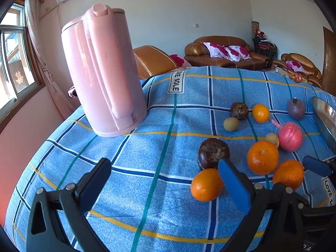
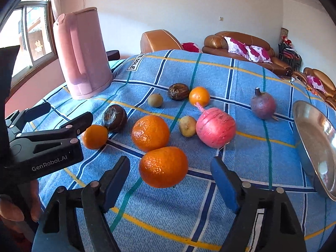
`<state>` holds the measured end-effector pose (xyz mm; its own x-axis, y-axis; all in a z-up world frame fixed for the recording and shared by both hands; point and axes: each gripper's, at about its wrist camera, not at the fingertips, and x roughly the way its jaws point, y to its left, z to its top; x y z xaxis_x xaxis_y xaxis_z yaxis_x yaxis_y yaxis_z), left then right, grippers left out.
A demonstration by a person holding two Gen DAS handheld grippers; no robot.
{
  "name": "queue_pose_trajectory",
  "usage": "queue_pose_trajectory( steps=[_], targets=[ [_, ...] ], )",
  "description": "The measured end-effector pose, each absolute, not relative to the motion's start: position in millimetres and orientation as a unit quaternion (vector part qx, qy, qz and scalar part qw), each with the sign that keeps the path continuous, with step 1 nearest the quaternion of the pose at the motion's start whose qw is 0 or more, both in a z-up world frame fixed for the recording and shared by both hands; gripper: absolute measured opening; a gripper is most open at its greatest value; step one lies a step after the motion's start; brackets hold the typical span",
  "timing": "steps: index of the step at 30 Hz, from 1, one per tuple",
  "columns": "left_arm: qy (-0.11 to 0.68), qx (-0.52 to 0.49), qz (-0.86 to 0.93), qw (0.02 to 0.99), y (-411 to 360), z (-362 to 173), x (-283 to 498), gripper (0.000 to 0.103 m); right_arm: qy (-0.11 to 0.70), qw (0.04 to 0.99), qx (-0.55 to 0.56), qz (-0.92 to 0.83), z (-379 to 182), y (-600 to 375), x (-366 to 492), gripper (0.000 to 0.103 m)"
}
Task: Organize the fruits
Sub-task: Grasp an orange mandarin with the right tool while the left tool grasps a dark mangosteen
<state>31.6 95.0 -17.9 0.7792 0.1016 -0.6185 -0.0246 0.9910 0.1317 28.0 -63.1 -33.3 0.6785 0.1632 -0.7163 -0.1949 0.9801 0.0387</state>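
A pink kettle stands on the blue checked cloth.

You get bright daylight from the window, soft shadows beside the fruit on the cloth, glare on the metal plate, sharp focus centrally, strong fisheye bending and dark vignetted corners.

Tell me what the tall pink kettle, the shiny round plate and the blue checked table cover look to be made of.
Tall pink kettle: probably plastic, smooth and matte, with moulded handle seams.
Shiny round plate: likely stainless steel, with mirror-like reflections.
Blue checked table cover: woven fabric, with visible weave texture and a sewn-on label.
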Motion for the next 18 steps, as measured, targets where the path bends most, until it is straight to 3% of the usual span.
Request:
queue_pose_trajectory(
  steps=[6, 8, 18],
  targets=[
    [0.332, 0.053, 0.037, 0.941, 99, -18, 34, 0.103, 0.411, 0.905, -0.038, 0.104, -40, -54, 35, 0.061],
    [0.33, 0.052, 0.035, 0.942, 100, -18, 34, 0.103, 0.416, 0.903, -0.04, 0.1, -42, -54, 36, 0.051],
    [0.337, 0.056, 0.012, 0.94, 91, -22, 38, 0.103, 0.364, 0.926, 0.036, 0.097, -27, -90, 16, 0.05]
  ],
)
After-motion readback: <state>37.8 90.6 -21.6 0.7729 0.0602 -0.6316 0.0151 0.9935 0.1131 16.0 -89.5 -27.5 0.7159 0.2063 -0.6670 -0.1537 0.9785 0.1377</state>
